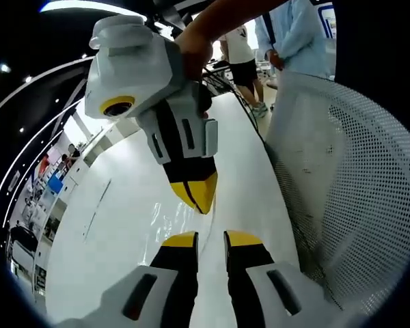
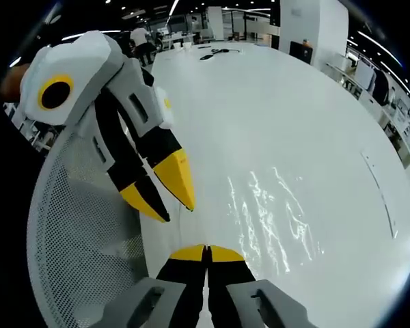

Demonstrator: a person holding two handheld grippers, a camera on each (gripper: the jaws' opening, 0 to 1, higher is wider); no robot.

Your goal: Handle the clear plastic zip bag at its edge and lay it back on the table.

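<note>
zip bag edges lost in glare, mesh chair cut off by frame

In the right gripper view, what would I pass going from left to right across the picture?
White mesh chair back → the other hand's tongs, the left tongs, jaws apart → the clear plastic zip bag lying flat and shiny on the white table.

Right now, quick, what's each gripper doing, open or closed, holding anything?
Left gripper: jaws slightly apart above the clear zip bag, nothing between them.
Right gripper: jaws shut at the bag's near edge; whether they pinch it cannot be told.
</note>
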